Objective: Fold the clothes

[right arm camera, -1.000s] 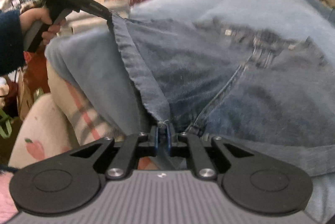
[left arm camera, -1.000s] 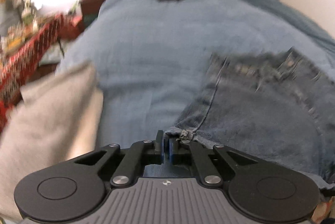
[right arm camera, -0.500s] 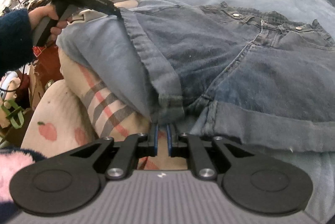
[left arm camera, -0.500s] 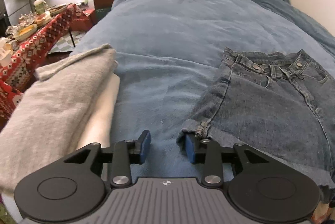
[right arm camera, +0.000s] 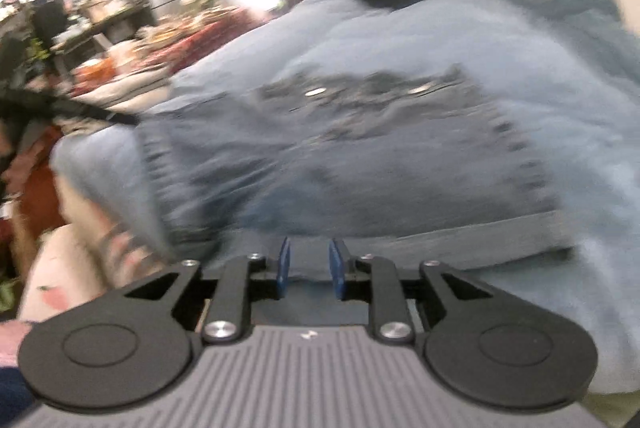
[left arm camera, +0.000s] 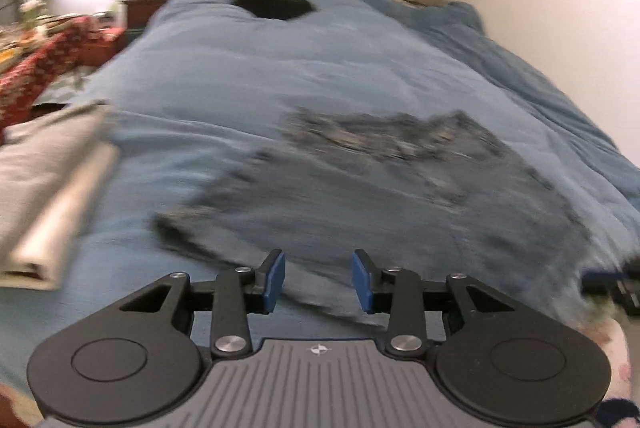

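On the blue bed (left arm camera: pixel 320 76), denim shorts (left arm camera: pixel 400 196) lie released; both grippers' fingers (left arm camera: pixel 276 280) now parted.

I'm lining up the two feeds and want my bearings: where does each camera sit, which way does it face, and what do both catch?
Left wrist: on the left gripper, jaws open, looking down the blue bed over the denim shorts; folded grey clothes at left.
Right wrist: on the right gripper, jaws just opened, clear of the shorts' hem, facing the same way.
Shared: shorts, bed, a black item far off.
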`<state>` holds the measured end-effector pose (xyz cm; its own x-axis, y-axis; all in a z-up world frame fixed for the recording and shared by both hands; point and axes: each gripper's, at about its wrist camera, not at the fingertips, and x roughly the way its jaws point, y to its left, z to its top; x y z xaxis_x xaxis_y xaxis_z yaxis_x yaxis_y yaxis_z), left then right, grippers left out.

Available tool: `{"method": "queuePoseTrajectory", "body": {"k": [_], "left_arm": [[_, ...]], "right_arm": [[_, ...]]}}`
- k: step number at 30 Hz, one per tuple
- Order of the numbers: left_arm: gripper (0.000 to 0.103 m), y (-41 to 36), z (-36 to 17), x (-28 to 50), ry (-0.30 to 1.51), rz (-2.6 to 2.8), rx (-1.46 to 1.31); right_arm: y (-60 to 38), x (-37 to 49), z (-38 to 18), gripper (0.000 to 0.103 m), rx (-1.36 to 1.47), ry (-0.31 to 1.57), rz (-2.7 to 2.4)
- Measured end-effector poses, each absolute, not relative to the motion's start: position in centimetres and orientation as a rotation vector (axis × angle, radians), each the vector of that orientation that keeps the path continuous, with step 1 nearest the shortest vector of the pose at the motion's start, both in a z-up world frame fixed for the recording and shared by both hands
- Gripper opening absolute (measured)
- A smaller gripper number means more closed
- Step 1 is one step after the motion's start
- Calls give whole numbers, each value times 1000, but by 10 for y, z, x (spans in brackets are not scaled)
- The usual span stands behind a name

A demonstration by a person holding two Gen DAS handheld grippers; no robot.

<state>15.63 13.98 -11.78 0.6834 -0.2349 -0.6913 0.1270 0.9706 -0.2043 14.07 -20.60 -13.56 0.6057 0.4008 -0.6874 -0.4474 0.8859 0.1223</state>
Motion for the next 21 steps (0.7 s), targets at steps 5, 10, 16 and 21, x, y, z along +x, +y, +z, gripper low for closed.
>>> {"method": "queuePoseTrajectory", "body": {"k": [5,10,16,21], "left_arm": [[36,58,-125,161,811,-359,-62],[36,-29,-129,154,744,-529,178],[36,-99,-144,161,739,-646,310],[27,-126,-164,171,745,-643,382]], "right_arm": [[-266,162,-130,35,-78,744,307],[-324,182,-133,46,-67,762,144],[-348,200,-145,45,-14,786,167],[-340,213,-158,43,-38,818,208]]}}
